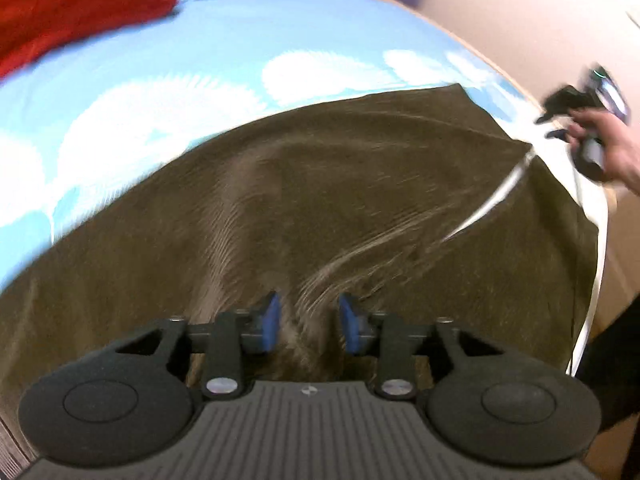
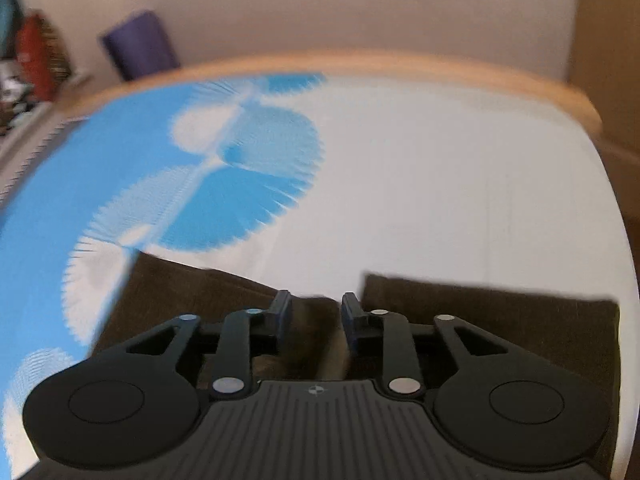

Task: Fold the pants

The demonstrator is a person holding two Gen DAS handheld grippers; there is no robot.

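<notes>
Brown corduroy pants (image 1: 320, 200) lie spread over a blue and white patterned bedsheet (image 1: 180, 60). A white cord (image 1: 492, 200) runs across their right part. My left gripper (image 1: 310, 320) hovers just above the cloth, jaws apart, with a ridge of fabric below the gap and the pads not pressing on it. In the right wrist view the pants (image 2: 480, 312) show two square ends at the bottom. My right gripper (image 2: 316, 314) stands open over the gap between them. A hand holds that right gripper (image 1: 560, 120) at the pants' far right edge.
A red cloth (image 1: 80, 4) lies on the sheet at the far left. A wooden bed edge (image 2: 360, 64) borders the mattress, with a wall behind. A purple object (image 2: 138, 44) and clutter stand beyond the edge at the left.
</notes>
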